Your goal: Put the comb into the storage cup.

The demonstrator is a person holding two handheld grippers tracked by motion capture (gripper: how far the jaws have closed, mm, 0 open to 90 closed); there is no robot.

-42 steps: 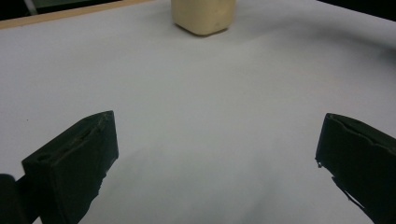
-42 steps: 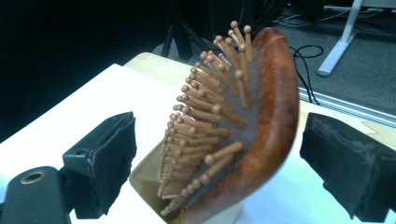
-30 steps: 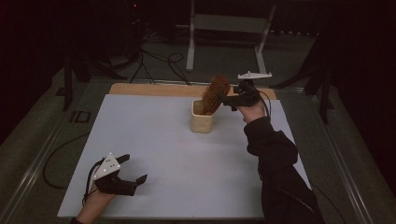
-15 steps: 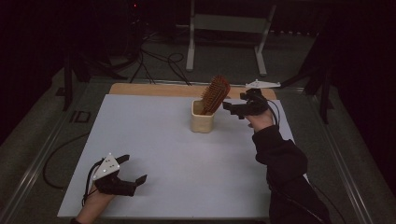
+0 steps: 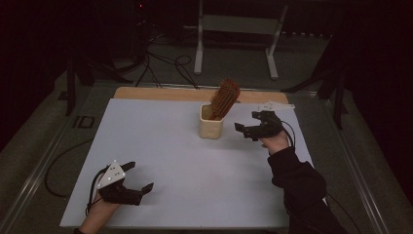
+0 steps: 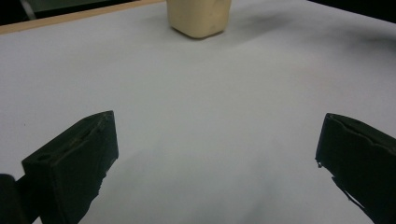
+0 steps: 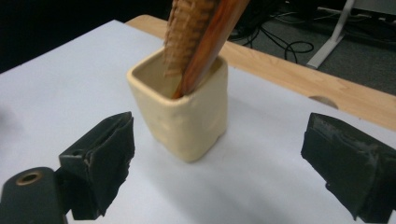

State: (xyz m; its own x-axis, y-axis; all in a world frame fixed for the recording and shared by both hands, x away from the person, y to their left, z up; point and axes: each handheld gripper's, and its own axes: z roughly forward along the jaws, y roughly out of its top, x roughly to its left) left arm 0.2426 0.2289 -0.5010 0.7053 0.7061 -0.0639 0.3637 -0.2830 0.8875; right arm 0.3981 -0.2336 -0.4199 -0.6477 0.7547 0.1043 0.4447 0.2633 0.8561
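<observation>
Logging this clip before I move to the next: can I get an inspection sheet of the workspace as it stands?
Surface: white table top, bare apart from the cup; wooden strip along the far edge.
Job's things: wooden hairbrush stands tilted, handle down, in the cream cup; cup upright.
Clutter: nothing seen.
Grippers: left claw open, low at the near left, empty; right claw open, beside the cup, not touching it.
Cables: one trails from each claw; loose black cables lie on the floor beyond the table.
Surroundings: dark room, grey metal stand behind the table.
</observation>
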